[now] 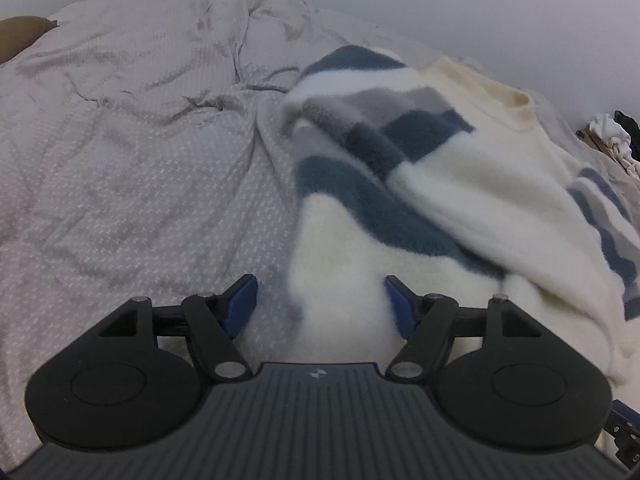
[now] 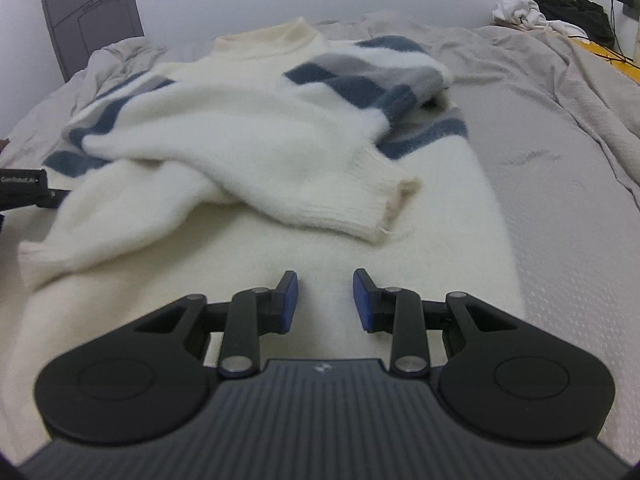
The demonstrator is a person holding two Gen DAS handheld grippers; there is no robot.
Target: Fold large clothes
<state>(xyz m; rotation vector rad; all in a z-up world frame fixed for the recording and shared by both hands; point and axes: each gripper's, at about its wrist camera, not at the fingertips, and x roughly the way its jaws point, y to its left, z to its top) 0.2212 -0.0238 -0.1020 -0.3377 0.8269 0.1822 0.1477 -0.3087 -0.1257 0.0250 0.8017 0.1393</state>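
Lying: sweater (image 2: 248,136) is spread on bed (image 2: 560,184), sleeves crossed over.
Left gripper (image 1: 320,300): spread, nothing pinched.
Right gripper (image 2: 326,296): spread, nothing pinched.

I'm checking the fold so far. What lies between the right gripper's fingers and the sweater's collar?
In the right wrist view, beyond the right gripper, bare white sweater body, then a sleeve folded across it, before the collar.

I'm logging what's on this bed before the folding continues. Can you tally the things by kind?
Sweater (cream, blue and grey stripes): 1
Grey duvet: 1
Heaps of other clothes at the far edge: 2, one white, one dark
Grippers: 2, left gripper, right gripper, both open
Total: 6
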